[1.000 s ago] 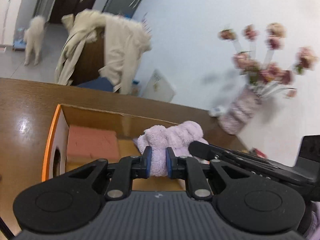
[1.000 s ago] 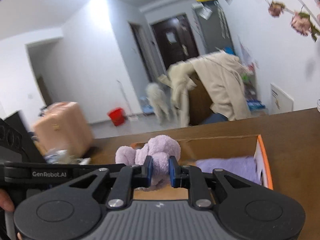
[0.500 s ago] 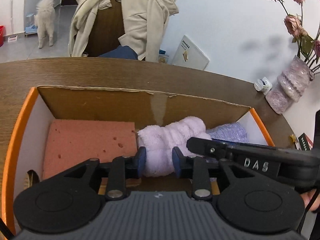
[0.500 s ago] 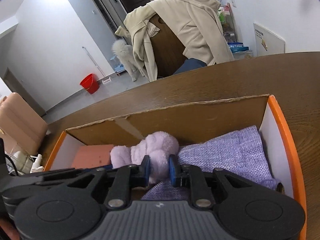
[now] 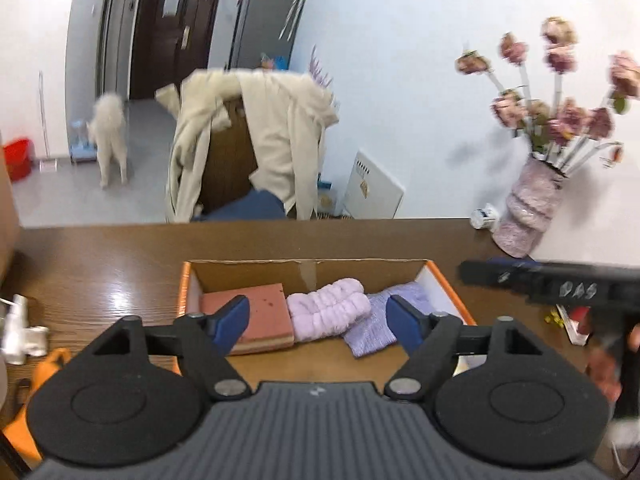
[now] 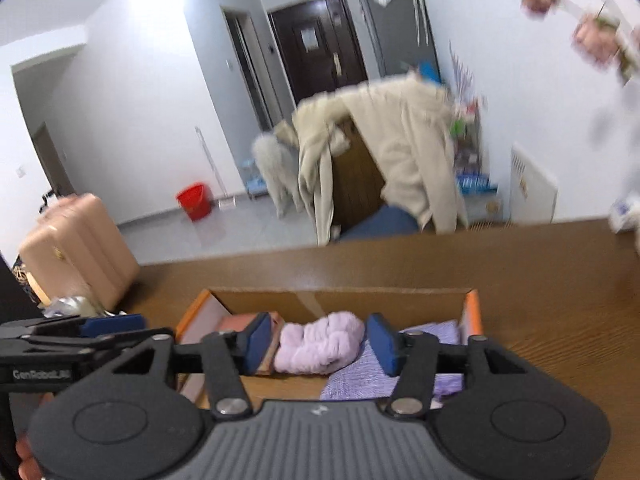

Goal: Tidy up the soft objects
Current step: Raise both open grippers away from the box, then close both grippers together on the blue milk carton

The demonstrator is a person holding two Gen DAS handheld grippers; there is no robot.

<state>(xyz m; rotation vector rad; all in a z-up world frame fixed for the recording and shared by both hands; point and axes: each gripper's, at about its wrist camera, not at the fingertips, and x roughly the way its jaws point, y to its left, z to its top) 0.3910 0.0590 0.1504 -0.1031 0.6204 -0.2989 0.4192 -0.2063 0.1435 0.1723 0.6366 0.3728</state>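
We're looking down into the cardboard box (image 5: 447, 288) with its orange rim, open at the top, and all three soft things sit inside it in a row against its far wall. At the box's left end lies the pink sponge block (image 5: 256, 320), flat, pitted with small holes, a thin yellowish layer showing under it. Touching it, in the middle of the box, we see the fluffy lilac plush (image 5: 329, 313), ribbed and rolled into a plump bundle, lying on its side. At the box's right end the purple knitted cloth (image 5: 372, 330) is spread flat, its near edge tucked partly under the plush (image 6: 320, 346).
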